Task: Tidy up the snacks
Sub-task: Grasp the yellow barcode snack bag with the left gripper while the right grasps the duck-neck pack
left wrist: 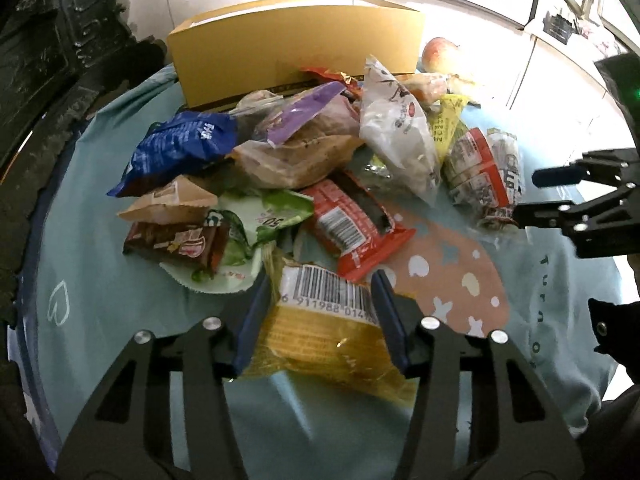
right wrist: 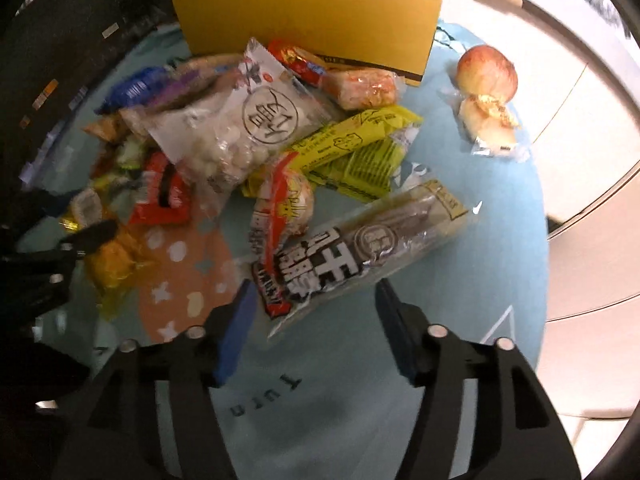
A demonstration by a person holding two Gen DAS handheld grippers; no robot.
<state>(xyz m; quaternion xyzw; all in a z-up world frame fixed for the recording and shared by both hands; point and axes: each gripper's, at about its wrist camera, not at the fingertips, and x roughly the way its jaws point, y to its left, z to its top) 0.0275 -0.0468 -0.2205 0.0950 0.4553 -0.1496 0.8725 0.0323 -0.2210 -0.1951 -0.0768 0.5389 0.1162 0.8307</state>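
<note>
A: How many of each thing are lying on the surface (left wrist: 132,320)?

B: One yellow cardboard box (left wrist: 296,52) is standing at the far edge, one apple (right wrist: 486,70) is sitting to its right, and one clear-wrapped pastry (right wrist: 490,128) is lying just in front of the apple. The pile of snacks holds well over a dozen packets; I cannot count them exactly, since they are overlapping.

A: And the claws?

B: Two. The left claw (left wrist: 320,312) is closing on one yellow packet (left wrist: 332,340), with both blue pads lying against its sides. The right claw (right wrist: 316,320) is standing wide, its pads either side of the near end of a long clear packet with black lettering (right wrist: 360,252) without pressing on it.

A: Which way are those two packets pointing?

B: The yellow packet's long axis is running away from the left claw, barcode end toward the pile. The long clear packet is lying slanted, its far end pointing up and right in the right wrist view.

A: What is crowding them?

B: A red wrapper (left wrist: 356,224) is lying just beyond the yellow packet, beside a green-and-white packet (left wrist: 264,216). A red-and-white round packet (right wrist: 280,204) is overlapping the long one, with yellow-green bars (right wrist: 352,148) and a white bag of round pieces (right wrist: 240,128) behind.
</note>
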